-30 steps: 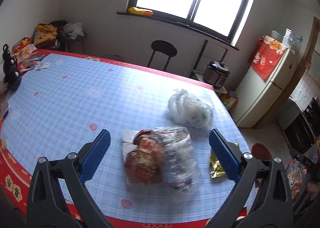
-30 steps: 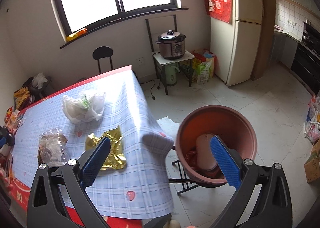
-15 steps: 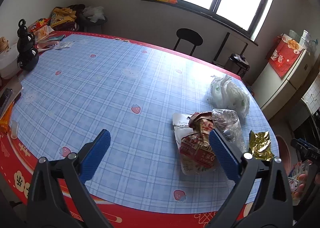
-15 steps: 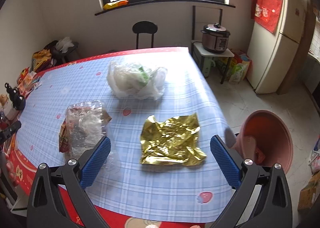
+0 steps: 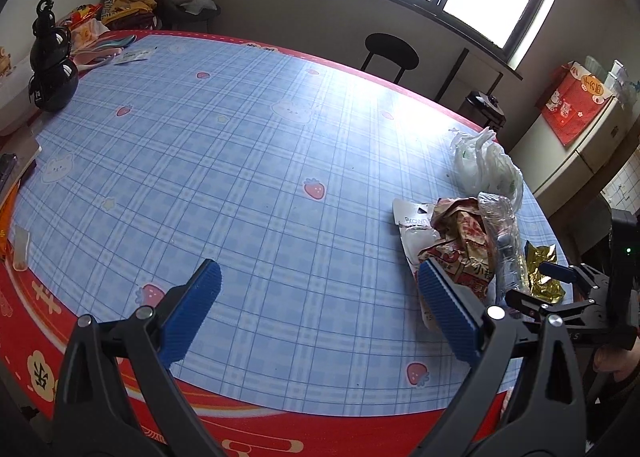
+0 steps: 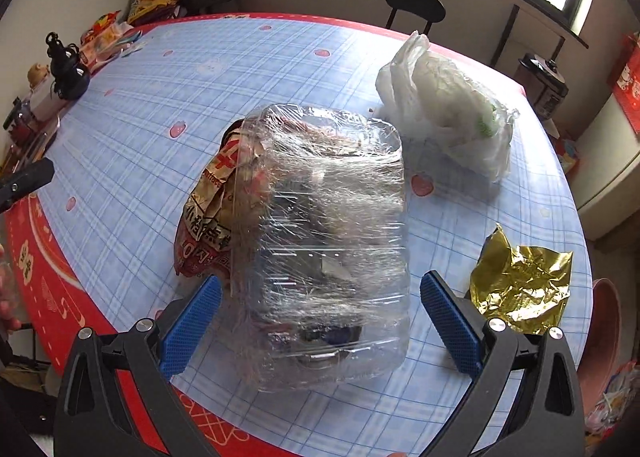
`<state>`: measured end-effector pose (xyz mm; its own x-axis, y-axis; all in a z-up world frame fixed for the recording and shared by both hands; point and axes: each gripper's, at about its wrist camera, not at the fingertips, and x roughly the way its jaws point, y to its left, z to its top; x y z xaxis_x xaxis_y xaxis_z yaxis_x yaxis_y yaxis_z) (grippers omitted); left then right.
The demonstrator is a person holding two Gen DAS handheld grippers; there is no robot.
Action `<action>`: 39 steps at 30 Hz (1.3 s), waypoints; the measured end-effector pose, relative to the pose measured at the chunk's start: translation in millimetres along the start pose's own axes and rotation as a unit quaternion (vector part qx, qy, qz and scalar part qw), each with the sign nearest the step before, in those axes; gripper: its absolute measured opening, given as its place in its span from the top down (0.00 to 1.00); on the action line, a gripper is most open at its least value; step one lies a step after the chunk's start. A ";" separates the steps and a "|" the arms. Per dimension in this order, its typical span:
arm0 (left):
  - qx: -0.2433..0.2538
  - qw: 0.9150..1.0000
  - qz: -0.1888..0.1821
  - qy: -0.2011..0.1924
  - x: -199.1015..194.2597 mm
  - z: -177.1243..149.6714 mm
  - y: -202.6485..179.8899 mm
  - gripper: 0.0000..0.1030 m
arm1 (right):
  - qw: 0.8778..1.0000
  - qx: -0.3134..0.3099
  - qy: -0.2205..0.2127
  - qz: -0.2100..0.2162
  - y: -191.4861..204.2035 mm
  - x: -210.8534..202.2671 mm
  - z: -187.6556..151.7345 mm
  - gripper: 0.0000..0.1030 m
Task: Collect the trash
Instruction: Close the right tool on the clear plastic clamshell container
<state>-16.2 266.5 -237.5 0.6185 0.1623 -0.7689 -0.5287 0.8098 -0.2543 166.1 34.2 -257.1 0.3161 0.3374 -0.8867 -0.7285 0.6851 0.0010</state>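
The left gripper [image 5: 316, 305] hangs spread over bare checked worktop [image 5: 240, 161], holding nothing. Its nearest piece of trash, the printed snack wrapper [image 5: 460, 245], lies just off its right finger, so this side looks to be idle for the present step.

The right gripper [image 6: 318, 317] is spread wide and lined up on the clear plastic tray [image 6: 324, 241]. The tray, wound in cling film, lies on the worktop directly ahead, between the two blue pads. I cannot tell whether either pad is touching the film; nothing is pinched yet. In the right wrist view the snack wrapper pokes out from under the tray's left side, ahead of the left finger. Further ahead and to the right sits the white plastic bag [image 6: 448, 113]. The gold foil wrapper [image 6: 520, 281] lies just beyond the right finger. Past the worktop edge, far right, the rim of the pink bin [image 6: 604, 321] shows.

The step in hand looks like the approach to grasp the tray. Next, the gripper likely needs to press in gently: the thin tray should buckle and the film may slip. Then lift clear and carry rightward to the bin.
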 end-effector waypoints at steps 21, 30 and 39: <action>0.009 1.000 -0.019 0.010 3.7 -7.0 -7.4 0.06 | 0.998 0.022 0.046 0.020 -10.2 10.0 -1.1 0.21; 0.037 0.999 -0.038 0.012 8.0 -5.6 -35.8 0.06 | 0.994 0.084 0.023 0.072 -42.7 -18.6 -13.9 0.42; 0.077 0.994 -0.078 0.019 12.1 -7.8 -74.7 0.07 | 0.991 0.112 -0.007 0.073 -69.2 -42.6 -25.5 0.59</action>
<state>26.2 203.6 -232.4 0.6623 0.0087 -0.7492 -0.3313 0.9003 -0.2824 187.6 -44.1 -231.3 0.2279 0.4512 -0.8628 -0.6140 0.7544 0.2323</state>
